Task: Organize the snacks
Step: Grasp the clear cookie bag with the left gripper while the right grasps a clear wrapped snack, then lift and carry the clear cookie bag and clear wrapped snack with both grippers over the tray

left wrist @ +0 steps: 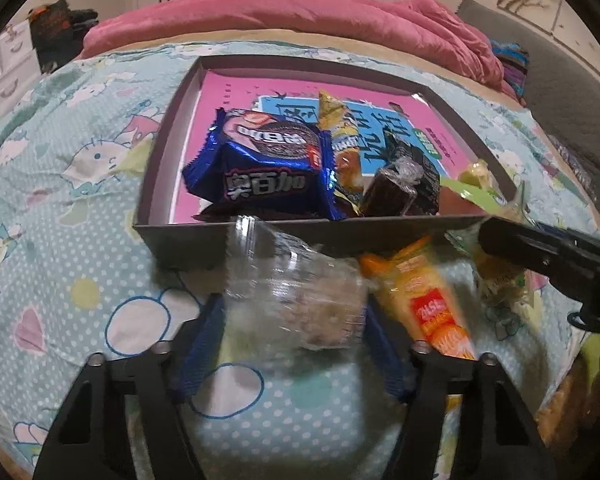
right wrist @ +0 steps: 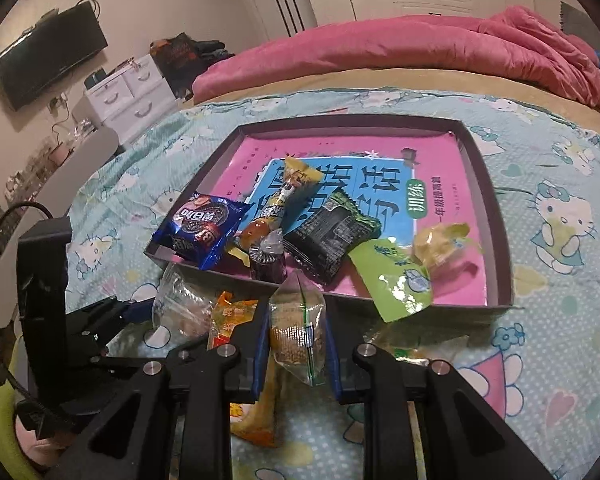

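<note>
Right gripper [right wrist: 296, 344] clamps clear snack packet [right wrist: 298, 332]; tray [right wrist: 500, 216] holds wrapped snacks.

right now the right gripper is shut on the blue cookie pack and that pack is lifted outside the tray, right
Not the blue cookie pack: that lies inside the tray. The right gripper is shut on a clear packet with green print, held outside the tray in front of its near wall, as the right wrist view shows.

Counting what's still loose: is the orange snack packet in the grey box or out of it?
Out. The orange packet lies on the bedspread, just before the near wall of the grey box.
</note>
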`<state>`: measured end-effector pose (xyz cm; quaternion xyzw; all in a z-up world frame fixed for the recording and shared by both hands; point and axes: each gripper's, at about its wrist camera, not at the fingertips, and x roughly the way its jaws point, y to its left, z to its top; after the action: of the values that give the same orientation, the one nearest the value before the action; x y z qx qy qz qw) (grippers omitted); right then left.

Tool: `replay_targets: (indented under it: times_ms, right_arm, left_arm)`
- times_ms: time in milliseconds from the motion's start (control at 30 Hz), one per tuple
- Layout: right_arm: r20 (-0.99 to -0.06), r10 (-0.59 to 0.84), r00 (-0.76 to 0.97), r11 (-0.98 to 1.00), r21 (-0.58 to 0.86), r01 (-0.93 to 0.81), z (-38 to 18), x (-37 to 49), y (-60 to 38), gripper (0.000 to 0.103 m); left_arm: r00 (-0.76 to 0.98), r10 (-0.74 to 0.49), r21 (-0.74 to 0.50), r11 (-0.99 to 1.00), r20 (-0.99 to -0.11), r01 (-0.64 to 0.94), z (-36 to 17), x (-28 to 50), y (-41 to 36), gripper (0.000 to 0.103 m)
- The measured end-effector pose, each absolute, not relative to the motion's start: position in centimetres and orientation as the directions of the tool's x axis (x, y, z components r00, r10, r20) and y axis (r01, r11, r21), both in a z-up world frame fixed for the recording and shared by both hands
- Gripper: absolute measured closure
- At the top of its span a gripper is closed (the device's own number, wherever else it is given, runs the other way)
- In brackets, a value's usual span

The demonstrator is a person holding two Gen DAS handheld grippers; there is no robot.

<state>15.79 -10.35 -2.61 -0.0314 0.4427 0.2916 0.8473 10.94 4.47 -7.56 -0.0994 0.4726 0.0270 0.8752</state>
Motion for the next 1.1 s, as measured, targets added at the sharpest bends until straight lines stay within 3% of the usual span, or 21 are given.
replay_targets:
  times_ms: [167,533,1100]
  right_arm:
    - [-0.758,0.468,0.454,0.837,0.215,-0.504,-2.1,15.6,-11.0,0.079]
    - [-0.732,0.479,0.484,0.844,0.232,-0.484,-0.6,15.5,-11.9,0.079]
    - [-0.694,0.483,0.533,0.855,0.242,-0.459,1.0,15.5,-13.6,0.079]
  left_arm:
    - [0.554,-0.077,-0.185,0.972,-0.829,-0.142,-7.1,10.4,5.1,0.057]
    - [0.588,-0.158,-0.285,0.95,-0.794,-0.129,-4.6,7.9,6.0,0.058]
    - [0.662,-0.14,-0.268,0.959,-0.736,-0.095,-0.2,7.1,4.9,0.058]
